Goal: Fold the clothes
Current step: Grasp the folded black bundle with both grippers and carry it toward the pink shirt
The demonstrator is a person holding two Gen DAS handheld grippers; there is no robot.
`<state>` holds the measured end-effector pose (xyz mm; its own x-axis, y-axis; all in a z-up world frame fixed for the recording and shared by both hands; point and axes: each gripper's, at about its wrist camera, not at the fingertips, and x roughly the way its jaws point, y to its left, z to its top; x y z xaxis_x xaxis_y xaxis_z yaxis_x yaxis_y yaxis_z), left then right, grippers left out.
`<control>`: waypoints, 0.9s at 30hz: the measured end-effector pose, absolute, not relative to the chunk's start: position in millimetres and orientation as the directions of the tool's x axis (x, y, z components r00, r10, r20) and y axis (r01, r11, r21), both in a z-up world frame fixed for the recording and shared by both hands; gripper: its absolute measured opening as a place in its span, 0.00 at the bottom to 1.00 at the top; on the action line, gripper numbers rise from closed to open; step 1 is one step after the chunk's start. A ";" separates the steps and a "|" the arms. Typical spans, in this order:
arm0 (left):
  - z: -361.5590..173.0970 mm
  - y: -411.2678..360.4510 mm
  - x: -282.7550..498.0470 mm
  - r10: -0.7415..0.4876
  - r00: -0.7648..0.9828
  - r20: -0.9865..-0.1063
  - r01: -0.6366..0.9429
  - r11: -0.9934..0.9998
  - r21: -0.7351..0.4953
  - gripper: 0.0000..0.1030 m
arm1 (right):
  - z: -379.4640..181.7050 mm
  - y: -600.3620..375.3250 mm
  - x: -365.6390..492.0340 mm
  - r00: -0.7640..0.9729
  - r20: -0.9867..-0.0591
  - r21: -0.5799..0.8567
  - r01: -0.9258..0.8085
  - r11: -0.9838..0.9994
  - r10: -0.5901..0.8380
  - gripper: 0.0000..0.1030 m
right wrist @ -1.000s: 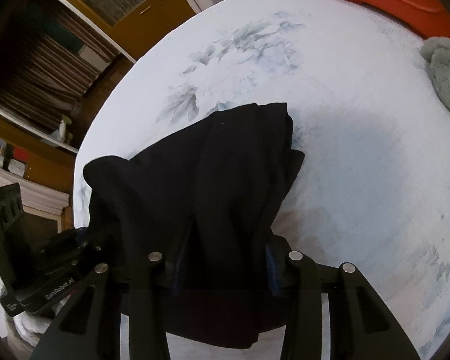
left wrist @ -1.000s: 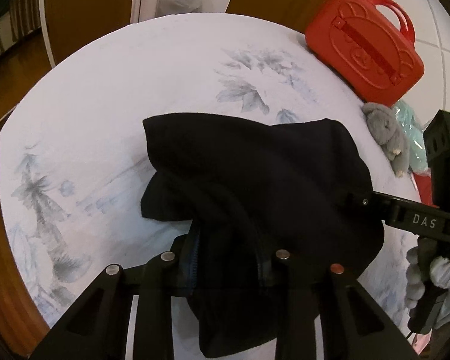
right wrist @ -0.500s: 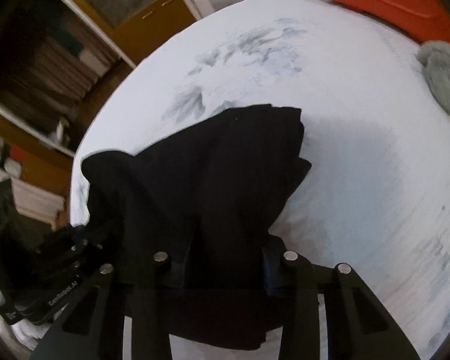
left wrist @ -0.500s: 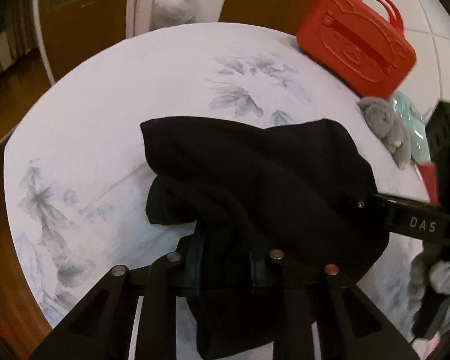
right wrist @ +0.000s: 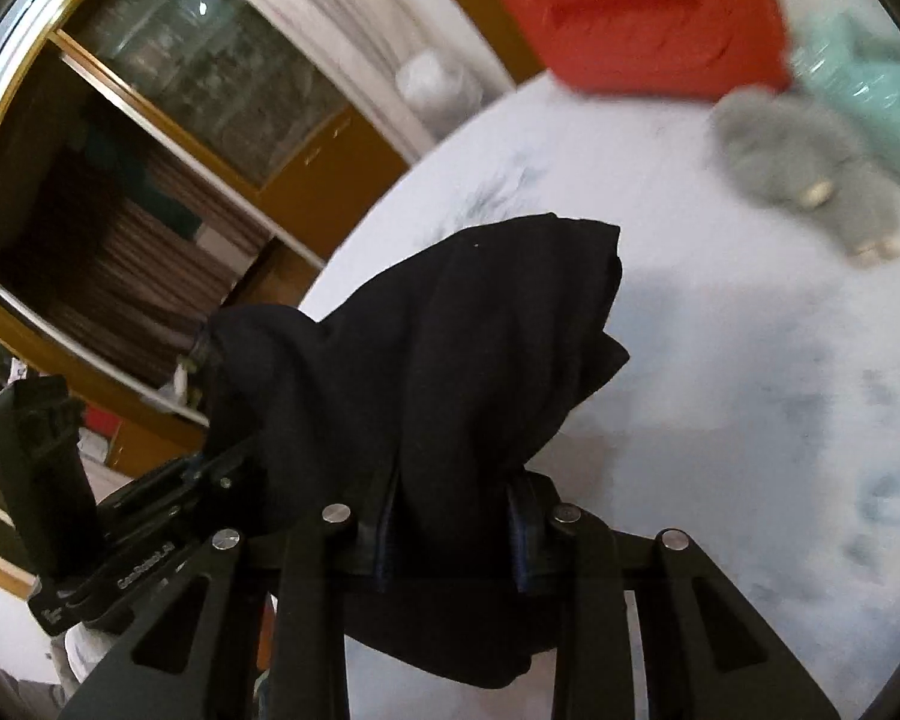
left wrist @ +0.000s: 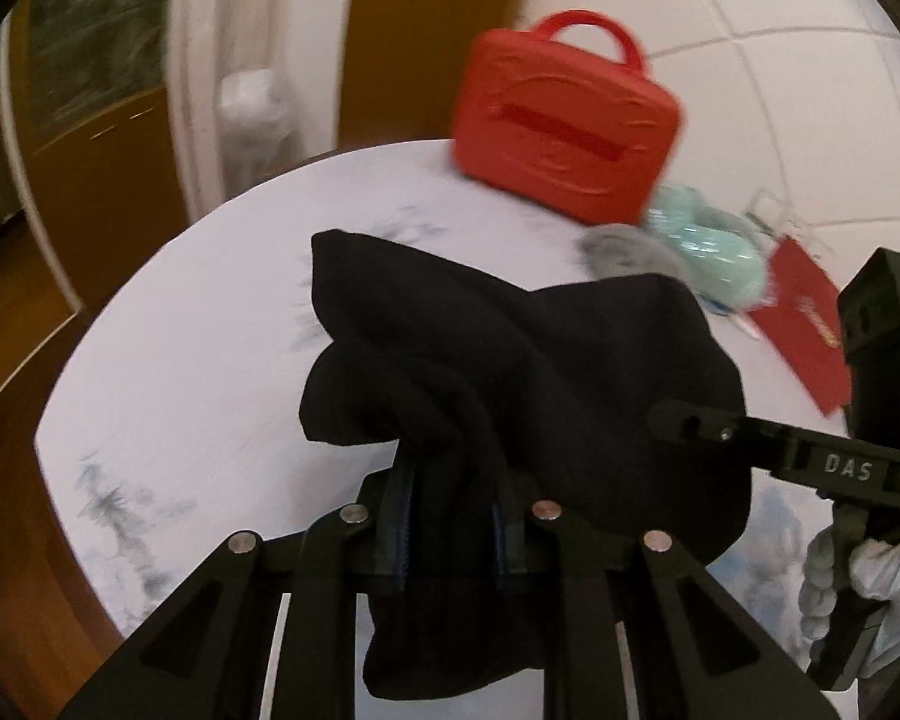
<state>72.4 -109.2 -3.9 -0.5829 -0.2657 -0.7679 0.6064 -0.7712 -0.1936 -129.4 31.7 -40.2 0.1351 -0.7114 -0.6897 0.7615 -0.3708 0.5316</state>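
Note:
A black garment (left wrist: 510,372) hangs bunched between both grippers above a round white table (left wrist: 210,360) with a grey leaf print. My left gripper (left wrist: 450,516) is shut on one edge of it; cloth fills the jaws and droops below. My right gripper (right wrist: 456,522) is shut on the other edge of the black garment (right wrist: 450,360). The right gripper also shows in the left wrist view (left wrist: 684,420), at the garment's right side. The left gripper shows in the right wrist view (right wrist: 210,468), at the garment's left side. Most of the garment is off the table.
A red case (left wrist: 564,126) with a handle stands at the table's far edge. A grey plush toy (left wrist: 624,249), a teal packet (left wrist: 708,240) and a red envelope (left wrist: 804,330) lie at the right. Wooden cabinets (right wrist: 168,240) and a doorway stand behind.
Both grippers have lifted and tilted up with the garment. The cloth has risen from the table and bunched closer. The views are blurred by the motion.

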 end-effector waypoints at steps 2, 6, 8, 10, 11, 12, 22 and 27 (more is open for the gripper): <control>2.8 -94.3 59.9 -0.230 -0.603 -0.764 0.567 -0.797 -0.208 0.18 | -27.3 51.6 -132.8 0.088 -0.691 0.508 0.765 -0.396 -0.717 0.27; 12.3 -55.1 28.8 -0.145 -0.643 -0.752 0.449 -0.867 -0.217 0.18 | -8.5 112.8 -138.9 -0.054 -0.714 0.440 0.742 -0.506 -0.698 0.27; 15.2 -36.3 11.7 -0.068 -0.661 -0.747 0.360 -0.902 -0.237 0.18 | -4.1 139.9 -142.4 -0.113 -0.721 0.423 0.709 -0.564 -0.683 0.27; 17.0 -20.5 -5.3 0.002 -0.672 -0.740 0.280 -0.925 -0.256 0.18 | 0.1 172.2 -147.1 -0.184 -0.724 0.412 0.658 -0.630 -0.665 0.27; 18.2 -10.6 -14.5 0.036 -0.672 -0.739 0.234 -0.937 -0.259 0.18 | 2.6 185.4 -147.8 -0.215 -0.726 0.405 0.634 -0.659 -0.653 0.27; 19.7 -0.6 -23.0 0.069 -0.672 -0.738 0.190 -0.946 -0.262 0.18 | 5.2 198.0 -148.2 -0.244 -0.728 0.398 0.609 -0.686 -0.640 0.27; 40.0 106.1 -74.7 0.282 -0.637 -0.717 -0.135 -0.957 -0.256 0.18 | 29.8 337.8 -137.8 -0.475 -0.712 0.384 0.354 -0.853 -0.517 0.27; 46.4 170.4 -90.1 0.333 -0.616 -0.714 -0.223 -0.943 -0.247 0.18 | 31.3 391.3 -135.7 -0.518 -0.708 0.387 0.283 -0.878 -0.479 0.27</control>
